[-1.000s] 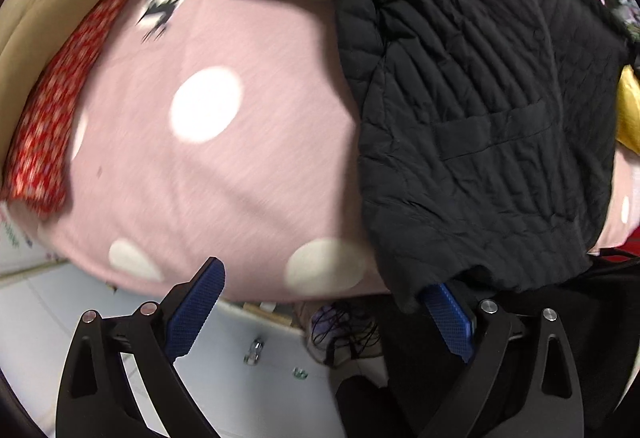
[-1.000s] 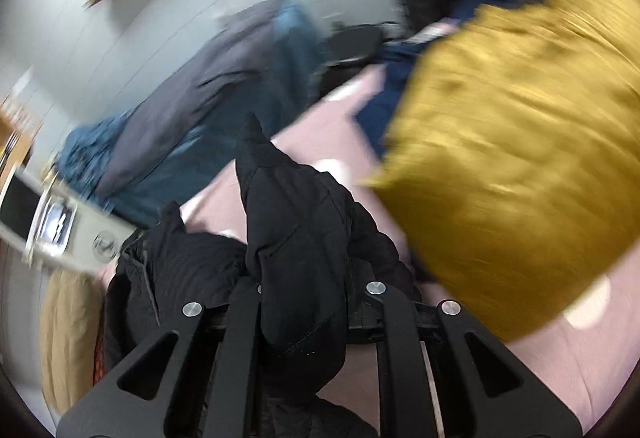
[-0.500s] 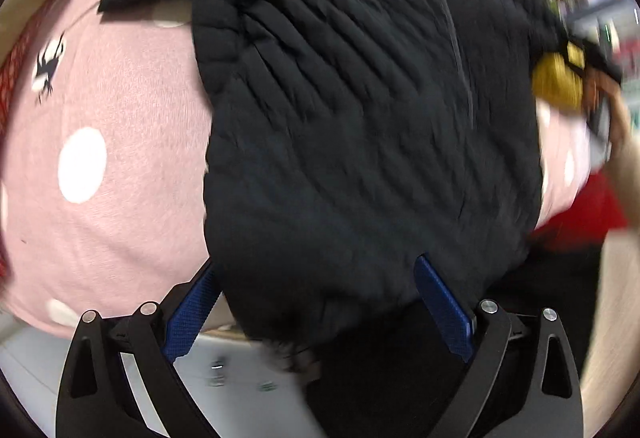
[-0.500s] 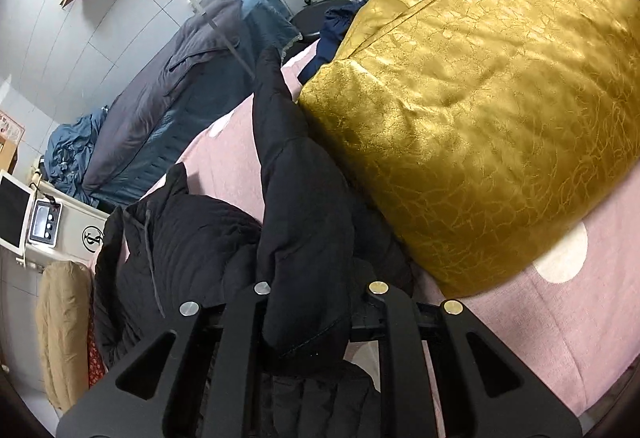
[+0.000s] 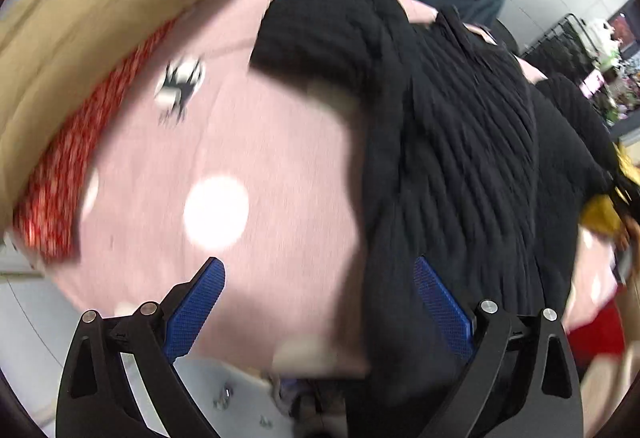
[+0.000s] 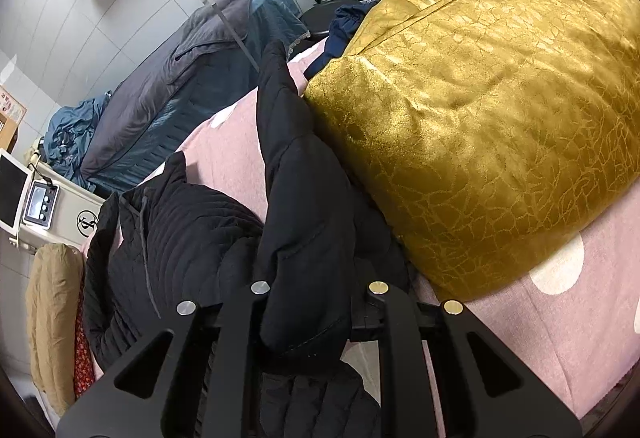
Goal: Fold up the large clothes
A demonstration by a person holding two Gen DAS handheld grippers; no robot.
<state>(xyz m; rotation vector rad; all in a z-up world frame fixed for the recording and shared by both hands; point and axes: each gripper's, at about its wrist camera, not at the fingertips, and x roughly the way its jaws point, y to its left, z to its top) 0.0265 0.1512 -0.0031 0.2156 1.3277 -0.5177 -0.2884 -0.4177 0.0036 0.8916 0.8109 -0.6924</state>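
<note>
One black jacket (image 6: 304,198) (two grippers)

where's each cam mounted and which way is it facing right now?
Left wrist: on the left gripper, aimed steeply down at the black quilted jacket on the pink dotted bedspread; own blue pads show, jaws open.
Right wrist: on the right gripper, looking across the bed toward the gold cushion; jaws shut on a jacket sleeve.
Shared: jacket, bedspread, tan bedding and red patterned cloth.
</note>
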